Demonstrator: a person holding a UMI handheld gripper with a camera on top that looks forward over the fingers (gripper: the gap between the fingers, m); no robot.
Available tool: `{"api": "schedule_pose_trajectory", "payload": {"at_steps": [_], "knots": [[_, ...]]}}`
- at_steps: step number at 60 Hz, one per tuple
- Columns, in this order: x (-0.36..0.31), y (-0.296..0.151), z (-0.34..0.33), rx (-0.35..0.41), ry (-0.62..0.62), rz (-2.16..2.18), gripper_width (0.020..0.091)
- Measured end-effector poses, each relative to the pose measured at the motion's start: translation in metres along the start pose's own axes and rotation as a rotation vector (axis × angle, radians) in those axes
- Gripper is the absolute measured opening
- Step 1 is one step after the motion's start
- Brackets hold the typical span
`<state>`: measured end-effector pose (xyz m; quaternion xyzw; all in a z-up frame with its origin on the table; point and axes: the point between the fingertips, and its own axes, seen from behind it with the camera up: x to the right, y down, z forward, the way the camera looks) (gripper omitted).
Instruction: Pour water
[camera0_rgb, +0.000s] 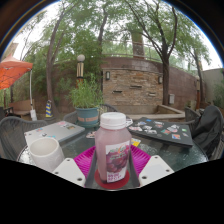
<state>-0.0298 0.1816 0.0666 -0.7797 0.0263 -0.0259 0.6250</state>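
A clear bottle (113, 150) with a pink cap and a dark red label holds pinkish liquid. It stands upright on the round glass table (185, 150). My gripper (112, 172) is open, and the bottle stands between the fingers with a narrow gap at each side. The magenta pads (85, 158) flank its lower half. A white cup (44, 152) stands on the table to the left of the left finger, near the table's edge.
Beyond the cup lies a grey flat box (55, 130). A blue pot with a green plant (87, 112) stands behind the bottle. To the right rests a dark tray (161, 130) of small items. Chairs, a stone wall (135, 88) and trees surround the table.
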Motion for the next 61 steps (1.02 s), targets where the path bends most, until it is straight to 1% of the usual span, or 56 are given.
{"api": "schedule_pose_trajectory", "payload": {"at_steps": [9,12,14,19,21,29,39,52,57,61], "knots": [[0.001,0.001,-0.003,-0.018,0.004,0.0,0.057],[0.003,0.002,-0.005,-0.04,0.012,-0.01,0.0603],[0.005,0.004,-0.007,-0.06,0.019,-0.027,0.0648],[0.01,0.007,-0.016,-0.104,0.049,-0.055,0.084],[0.01,0.007,-0.024,-0.104,0.049,-0.058,0.0858],[0.011,-0.009,-0.063,-0.07,0.06,-0.077,0.083],[0.003,-0.015,-0.141,-0.068,0.051,-0.055,0.0832],[-0.021,-0.016,-0.251,-0.009,0.057,-0.061,0.083],[-0.037,-0.013,-0.283,0.005,0.042,-0.077,0.0829],[-0.049,-0.015,-0.301,0.032,0.031,-0.066,0.083]]}}
